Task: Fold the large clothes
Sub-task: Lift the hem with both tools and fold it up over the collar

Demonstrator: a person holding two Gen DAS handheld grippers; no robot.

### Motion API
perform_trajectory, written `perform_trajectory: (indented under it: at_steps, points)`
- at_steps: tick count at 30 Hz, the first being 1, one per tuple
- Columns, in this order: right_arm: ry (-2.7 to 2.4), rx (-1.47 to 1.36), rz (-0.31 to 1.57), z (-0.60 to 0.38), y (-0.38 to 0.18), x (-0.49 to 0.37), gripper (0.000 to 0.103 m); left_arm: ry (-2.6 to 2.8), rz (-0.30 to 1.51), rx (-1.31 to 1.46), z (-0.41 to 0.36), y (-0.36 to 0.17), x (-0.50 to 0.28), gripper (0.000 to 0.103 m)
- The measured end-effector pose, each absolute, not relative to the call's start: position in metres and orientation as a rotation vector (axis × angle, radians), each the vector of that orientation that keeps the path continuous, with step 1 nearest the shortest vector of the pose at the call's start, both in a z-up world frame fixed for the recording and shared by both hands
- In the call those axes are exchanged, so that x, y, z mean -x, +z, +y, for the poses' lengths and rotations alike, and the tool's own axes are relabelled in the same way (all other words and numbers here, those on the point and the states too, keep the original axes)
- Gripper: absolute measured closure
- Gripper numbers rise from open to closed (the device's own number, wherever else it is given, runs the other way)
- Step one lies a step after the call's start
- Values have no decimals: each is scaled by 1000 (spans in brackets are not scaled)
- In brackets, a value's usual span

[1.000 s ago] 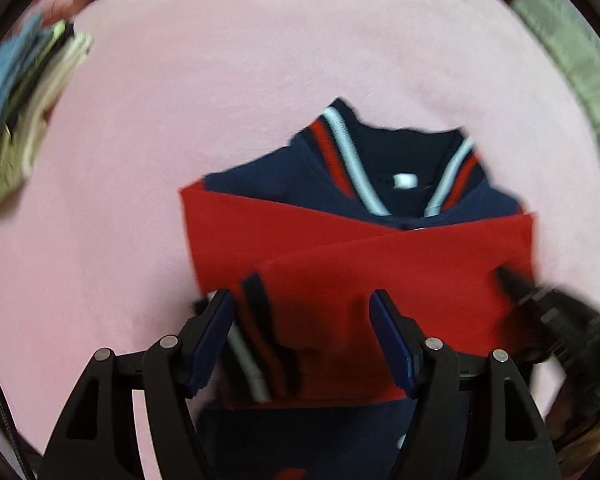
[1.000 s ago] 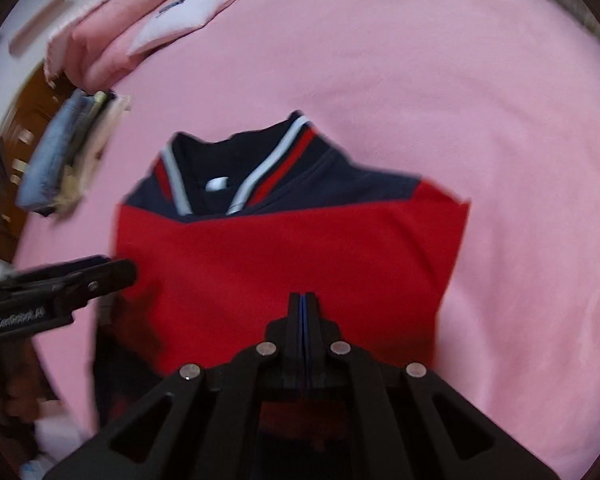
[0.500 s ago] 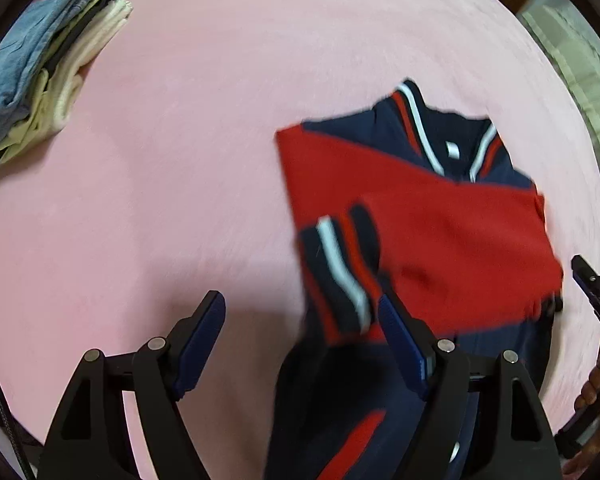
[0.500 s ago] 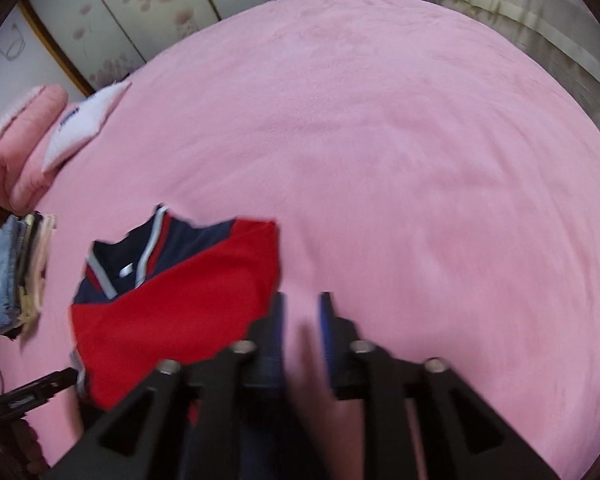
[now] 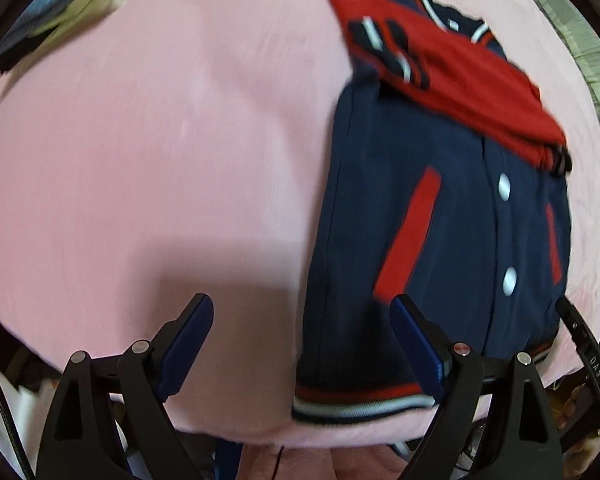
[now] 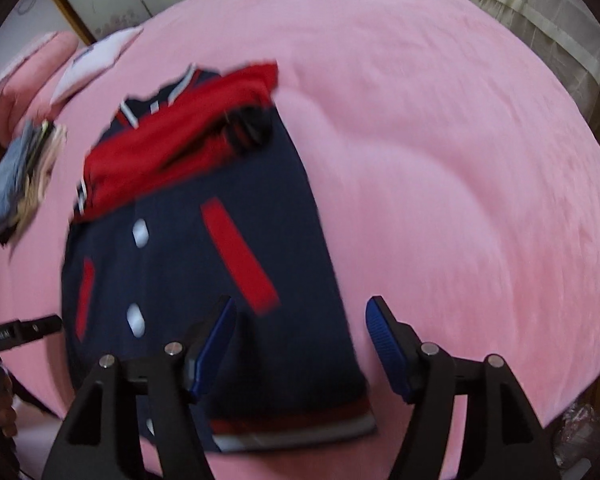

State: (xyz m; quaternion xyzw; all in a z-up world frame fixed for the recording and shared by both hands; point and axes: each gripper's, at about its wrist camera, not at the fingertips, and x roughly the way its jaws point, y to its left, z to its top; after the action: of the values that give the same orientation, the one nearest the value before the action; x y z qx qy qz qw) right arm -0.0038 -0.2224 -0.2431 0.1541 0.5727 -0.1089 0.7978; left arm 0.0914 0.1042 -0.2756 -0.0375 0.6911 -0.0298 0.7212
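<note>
The jacket [image 5: 432, 220] lies flat on the pink bed [image 5: 160, 140], red sleeves folded across its chest; it looks thick but soft and floppy, so I'd take it at the striped hem [image 5: 360, 400], one corner per tool. Both the left tool [image 5: 300, 344] and right tool [image 6: 300, 344] are opening with nothing gripped. Blur smears the cuffs, and the bed hides the jacket's back.

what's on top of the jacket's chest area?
Both red sleeves lie folded across the navy jacket, striped cuffs showing. Whatever front they cover is hidden.
</note>
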Motion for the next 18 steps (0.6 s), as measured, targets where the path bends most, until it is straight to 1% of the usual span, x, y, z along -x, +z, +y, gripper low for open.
perform_trajectory:
  at_steps: [3, 7, 11, 16, 17, 18]
  points:
    - [-216, -354, 1238, -226, -249, 36, 36, -90, 1561, 173, 109, -288, -58, 14]
    - [-184, -450, 1193, -233, -259, 69, 36, -103, 1613, 207, 109, -307, -21, 14]
    - [-144, -460, 1105, -231, -257, 86, 36, -127, 1544, 168, 101, -310, -2, 14]
    - [-70, -493, 1076, -225, -261, 78, 36, -146, 1487, 189, 88, -317, 0, 14]
    - [-64, -499, 1078, -224, -261, 76, 36, -155, 1475, 215, 88, -315, 3, 17]
    - [-63, -504, 1081, -221, -262, 72, 36, -162, 1468, 231, 91, -312, 9, 25]
